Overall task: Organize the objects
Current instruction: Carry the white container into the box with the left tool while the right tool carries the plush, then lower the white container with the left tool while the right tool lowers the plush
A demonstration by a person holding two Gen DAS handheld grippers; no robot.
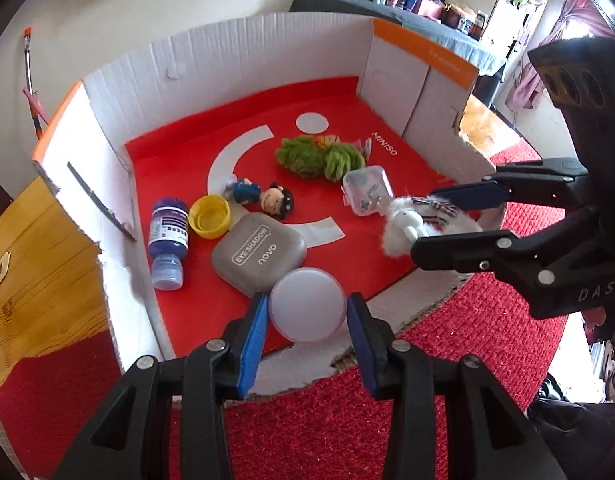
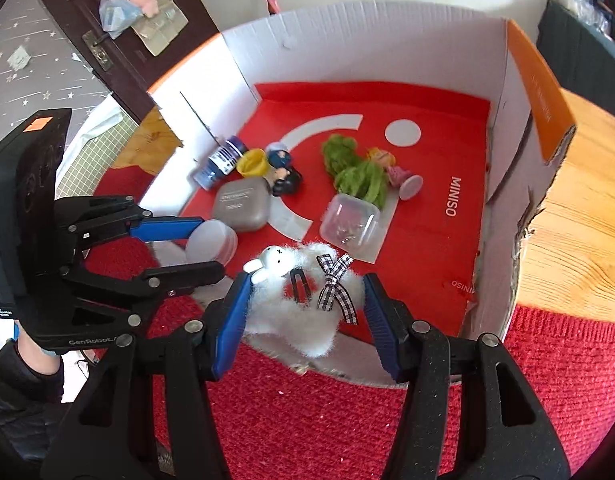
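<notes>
The blue-padded fingers of the left gripper are clamped on a round frosted white plastic jar, holding it right over the near edge of the white cardboard box with the red liner. Over on the right gripper, its fingers are squeezing a fluffy white bunny hair clip with a checked ribbon bow, also just above the box's near rim. Already lying inside: a grey eyeshadow case, a blue bottle on its side touching a yellow cap, a little dark-haired figurine, a green fuzzy clump and a small clear plastic case. The box sits on a wooden table with a red woven mat.
</notes>
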